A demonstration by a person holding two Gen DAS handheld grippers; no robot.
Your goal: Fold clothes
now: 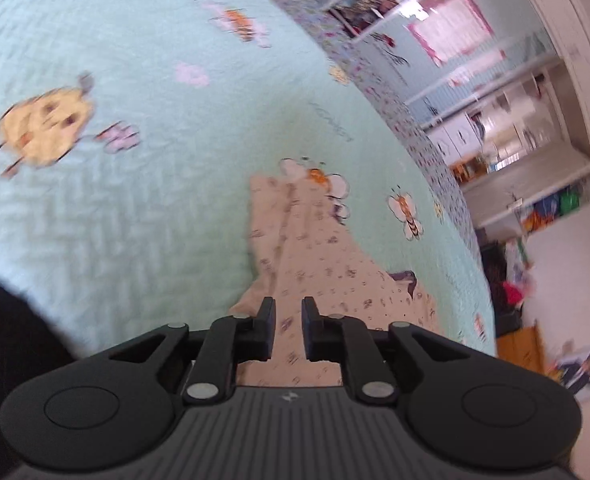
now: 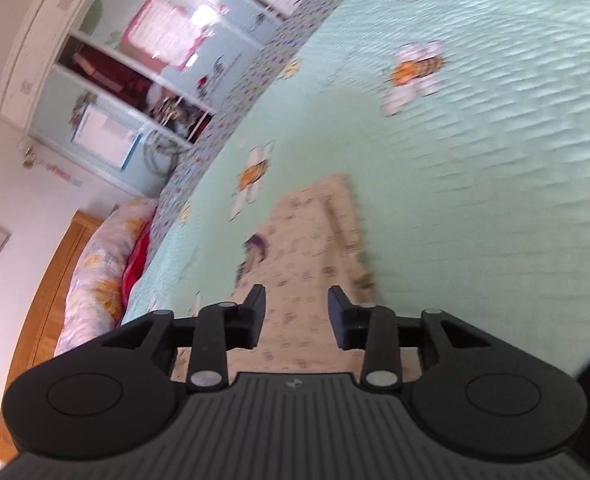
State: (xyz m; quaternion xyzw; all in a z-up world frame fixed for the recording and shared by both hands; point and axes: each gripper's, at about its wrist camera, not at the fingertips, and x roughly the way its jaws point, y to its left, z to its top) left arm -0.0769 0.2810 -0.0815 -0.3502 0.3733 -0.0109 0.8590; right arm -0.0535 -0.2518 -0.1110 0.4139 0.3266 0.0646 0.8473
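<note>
A beige printed garment [image 1: 319, 256] lies on a mint green bedspread [image 1: 135, 80] and stretches away from both grippers. In the left wrist view, my left gripper [image 1: 288, 304] hovers over its near end, jaws a narrow gap apart with nothing between them. In the right wrist view the same garment [image 2: 315, 240] runs forward with a fold along its right side. My right gripper [image 2: 297, 294] is open above the garment's near end and holds nothing. Both views are blurred.
The bedspread [image 2: 475, 160] has bee and flower prints. A white wardrobe with open shelves [image 1: 495, 92] stands beyond the bed's edge. Pillows and a red cloth [image 2: 135, 264] lie by the wooden headboard [image 2: 43, 304]. Clutter sits on the floor [image 1: 575, 368].
</note>
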